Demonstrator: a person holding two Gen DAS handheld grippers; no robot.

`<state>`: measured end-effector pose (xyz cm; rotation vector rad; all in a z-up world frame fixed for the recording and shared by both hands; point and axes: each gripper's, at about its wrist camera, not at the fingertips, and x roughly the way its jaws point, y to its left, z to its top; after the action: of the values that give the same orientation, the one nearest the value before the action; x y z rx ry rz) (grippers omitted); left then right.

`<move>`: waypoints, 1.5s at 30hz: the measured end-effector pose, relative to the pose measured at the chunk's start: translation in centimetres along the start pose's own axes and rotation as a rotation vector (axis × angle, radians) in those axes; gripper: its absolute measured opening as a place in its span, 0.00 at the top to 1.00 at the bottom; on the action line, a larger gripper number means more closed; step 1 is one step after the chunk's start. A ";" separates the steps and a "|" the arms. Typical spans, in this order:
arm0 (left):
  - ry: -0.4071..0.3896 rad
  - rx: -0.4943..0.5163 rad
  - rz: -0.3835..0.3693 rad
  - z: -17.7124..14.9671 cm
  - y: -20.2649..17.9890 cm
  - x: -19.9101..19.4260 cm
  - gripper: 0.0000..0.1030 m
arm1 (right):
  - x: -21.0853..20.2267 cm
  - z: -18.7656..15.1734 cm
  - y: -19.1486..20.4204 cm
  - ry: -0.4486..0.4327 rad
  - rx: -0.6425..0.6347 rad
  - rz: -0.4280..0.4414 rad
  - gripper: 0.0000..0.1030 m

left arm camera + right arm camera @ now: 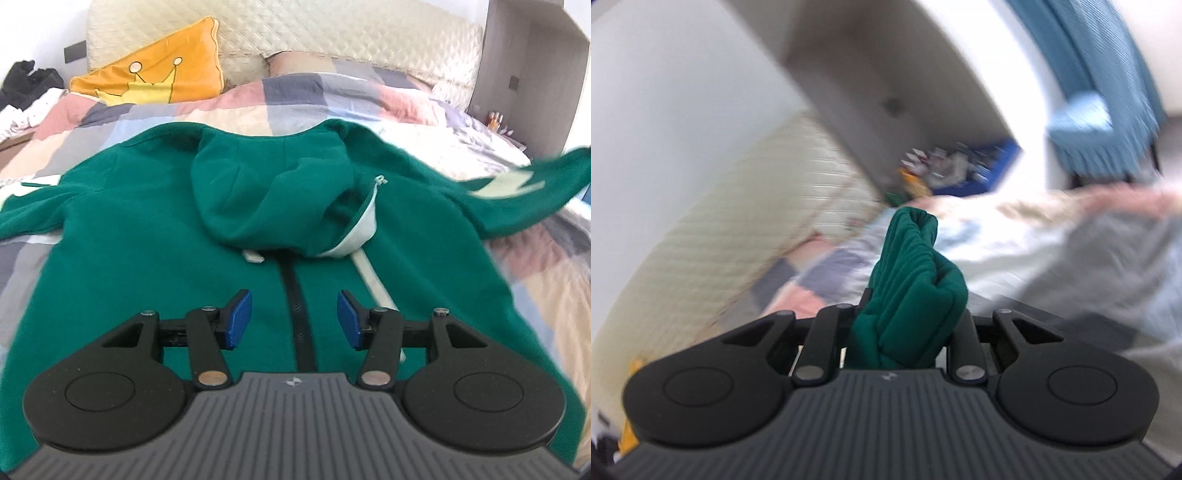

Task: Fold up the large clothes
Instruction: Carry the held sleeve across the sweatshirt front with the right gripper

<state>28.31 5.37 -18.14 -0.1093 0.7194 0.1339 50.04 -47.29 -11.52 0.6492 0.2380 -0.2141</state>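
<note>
A large green zip-front hooded sweatshirt [155, 240] lies spread on the bed, front side up, on a patchwork quilt of pink, grey and cream squares [258, 99]. Its long axis runs straight away from the left gripper [294, 319], with the dark zipper [300, 325] passing between the blue pads and the rumpled hood [266, 199] bunched beyond them toward the headboard. That left gripper hovers released over the chest, jaws spread wide, holding nothing.

The right gripper [905, 314] is clenched on the ribbed green cuff [916, 273] of the sweatshirt's right sleeve [524, 192], which in the left view hangs lifted off the quilt, stretching out to the right with a pale patch on it. The right-hand view is badly smeared, so I'd only guess that the gripper is swinging; the cuff itself shows clearly, wadded between the fingers.

What the coming move turns on, as I judge it, is that the held sleeve lies out to the right of the body, crosswise to the zipper line. It needs carrying leftward, across the chest. The right gripper owns that sleeve; the left is nearer the far sleeve [29, 218], flat at the quilt's left side.

A yellow cushion with a crown drawing [155, 70] leans by the headboard.
</note>
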 end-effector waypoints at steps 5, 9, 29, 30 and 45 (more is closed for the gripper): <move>-0.080 -0.006 -0.033 0.5 0.8 -2.7 0.45 | -3.9 1.1 9.1 -0.036 -0.140 0.120 0.77; -0.145 -0.074 -0.060 1.0 2.7 -4.9 0.45 | -7.6 0.4 15.7 -0.054 -0.197 0.223 0.77; -0.270 -0.452 -0.119 0.7 16.8 -11.5 0.45 | -22.1 -21.7 35.9 0.162 -0.581 0.693 0.77; -0.277 -0.475 -0.117 0.7 17.7 -11.8 0.45 | -22.1 -23.3 36.0 0.187 -0.584 0.706 0.77; -0.319 -0.638 -0.071 0.6 24.6 -12.1 0.45 | -24.8 -42.3 33.0 0.504 -0.699 0.696 0.73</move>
<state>15.80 28.71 -11.00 -0.7065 0.3320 0.3025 29.00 7.51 -18.30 0.0476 0.5217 0.6912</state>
